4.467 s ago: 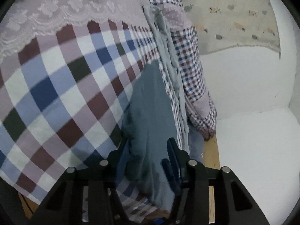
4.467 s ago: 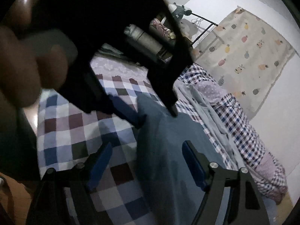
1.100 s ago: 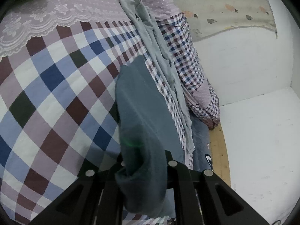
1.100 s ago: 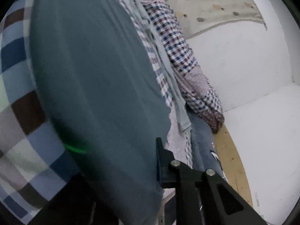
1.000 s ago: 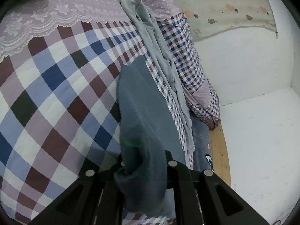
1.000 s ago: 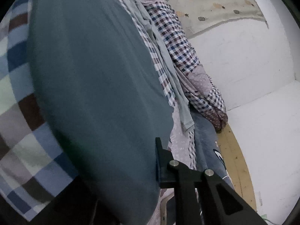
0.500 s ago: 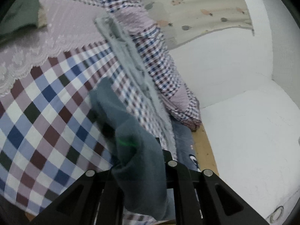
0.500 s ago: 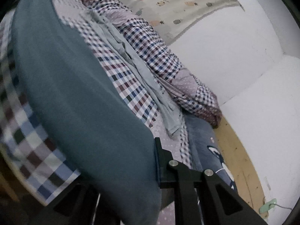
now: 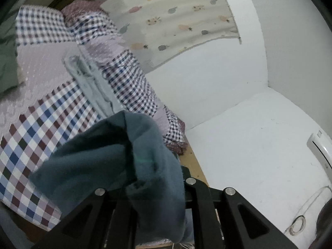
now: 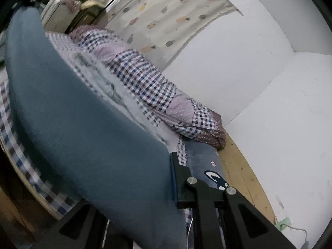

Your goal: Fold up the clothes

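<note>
- Fabric filled both views: a teal-blue garment was lifted clear of the bed, bunched and doubled over itself in the left wrist view and stretched as a broad sheet across the right wrist view.
- The left gripper was clamped on a thick wad of the garment, which spilled over and below its fingers.
- The right gripper appeared to pinch another edge of the same garment; only its right finger showed, with cloth pressed against it, so I judged it closed on the cloth rather than saw it plainly.
- As for progress, the garment hung between the two grippers with no neat crease or flat stack visible. That would fit either a fold being carried over or a piece merely raised for spreading; the pictures did not settle which.
- What remained, by my judgement: the garment still needed to end flat and squared on the bed.
- Around it, a pale grey-green garment lay stretched along the checked bedspread, beside a rumpled checked quilt against the wall.
- A dark green cloth sat at the far left.
- A blue fabric with a cartoon print lay at the bed's end by the wooden floor.
- The grey-green garment and quilt crowded the wall side, leaving the open checked area as the likeliest laying space.
</note>
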